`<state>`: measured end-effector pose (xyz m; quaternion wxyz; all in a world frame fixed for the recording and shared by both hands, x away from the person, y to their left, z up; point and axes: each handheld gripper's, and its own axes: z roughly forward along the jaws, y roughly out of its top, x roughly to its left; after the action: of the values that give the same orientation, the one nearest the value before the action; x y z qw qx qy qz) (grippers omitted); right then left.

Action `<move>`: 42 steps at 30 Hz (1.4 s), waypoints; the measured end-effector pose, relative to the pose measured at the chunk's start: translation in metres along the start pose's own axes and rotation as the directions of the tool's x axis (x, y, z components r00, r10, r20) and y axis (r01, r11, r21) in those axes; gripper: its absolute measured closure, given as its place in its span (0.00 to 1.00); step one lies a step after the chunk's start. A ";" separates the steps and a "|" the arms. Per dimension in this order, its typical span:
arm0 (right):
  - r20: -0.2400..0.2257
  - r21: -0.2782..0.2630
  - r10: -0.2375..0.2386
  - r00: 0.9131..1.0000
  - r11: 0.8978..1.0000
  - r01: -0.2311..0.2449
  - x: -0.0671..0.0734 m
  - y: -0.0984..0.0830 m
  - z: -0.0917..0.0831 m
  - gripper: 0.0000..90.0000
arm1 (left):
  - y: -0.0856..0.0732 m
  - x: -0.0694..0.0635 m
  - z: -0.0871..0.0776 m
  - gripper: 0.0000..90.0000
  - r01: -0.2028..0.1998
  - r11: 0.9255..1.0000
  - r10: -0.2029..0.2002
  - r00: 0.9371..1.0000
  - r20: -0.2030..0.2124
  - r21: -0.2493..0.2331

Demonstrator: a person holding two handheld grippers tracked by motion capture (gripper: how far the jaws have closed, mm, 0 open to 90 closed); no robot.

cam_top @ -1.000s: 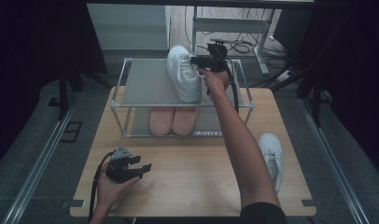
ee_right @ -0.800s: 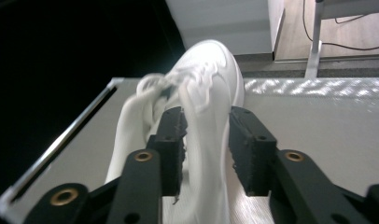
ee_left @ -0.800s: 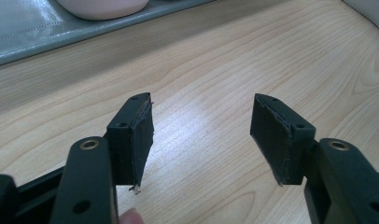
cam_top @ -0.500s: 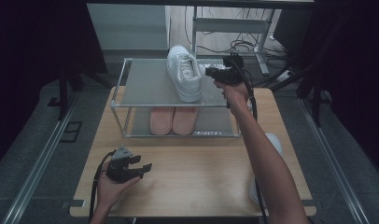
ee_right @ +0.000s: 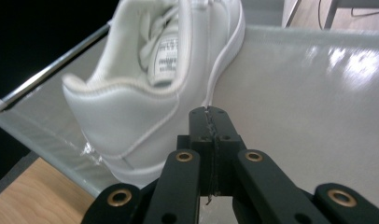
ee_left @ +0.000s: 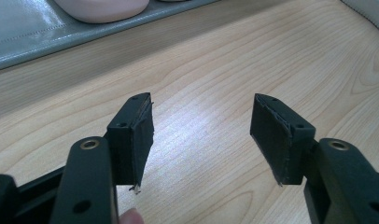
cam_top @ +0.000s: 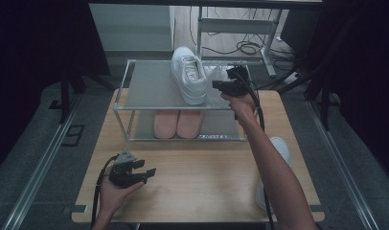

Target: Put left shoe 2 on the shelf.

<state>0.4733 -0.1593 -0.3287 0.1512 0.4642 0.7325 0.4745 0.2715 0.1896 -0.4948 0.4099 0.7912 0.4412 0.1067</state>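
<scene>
I have the right gripper (cam_top: 220,86) over the right part of the grey two-tier metal shoe rack (cam_top: 144,88), which stands along the far edge of the light wooden table (cam_top: 207,177). Its jaws have just closed and are pressed flat together with nothing between them. The white lace-up sneaker (cam_top: 188,74) stands on the rack's top shelf, toe to the far edge and heel to the near one, just left of that gripper; from the right gripper view its heel (ee_right: 127,116) is close beside the closed jaws but apart from them. I judge the shoe is set to one side to leave room for its partner.

That partner, a second white sneaker (cam_top: 281,148), lies near the table's right edge, largely covered by my right forearm, so I cannot read how it points. A pair of pale pink slip-on shoes (cam_top: 177,122) sits on the lower shelf, their far ends hidden under the top shelf.

My left gripper (cam_top: 135,173) rests in my palm near the near left corner, jaws wide and empty, out of the way.
</scene>
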 end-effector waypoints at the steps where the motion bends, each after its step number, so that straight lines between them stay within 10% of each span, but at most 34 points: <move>1: -0.001 0.004 0.001 1.000 1.000 -0.001 0.000 -0.003 0.002 1.00 | 0.000 0.000 0.000 0.45 0.000 1.000 0.000 1.000 0.000 0.002; 29: -0.008 0.020 0.016 1.000 1.000 -0.016 0.011 -0.020 0.021 1.00 | 0.001 -0.007 0.008 0.45 -0.012 1.000 0.012 1.000 0.012 0.016; 42: -0.075 0.029 -0.007 0.997 1.000 0.009 0.041 -0.018 0.032 1.00 | 0.001 -0.007 0.008 0.45 -0.016 1.000 0.016 1.000 0.012 0.018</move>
<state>0.4635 -0.1101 -0.3508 0.1188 0.4456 0.7463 0.4800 0.2722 0.1797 -0.4978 0.4044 0.7989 0.4335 0.1015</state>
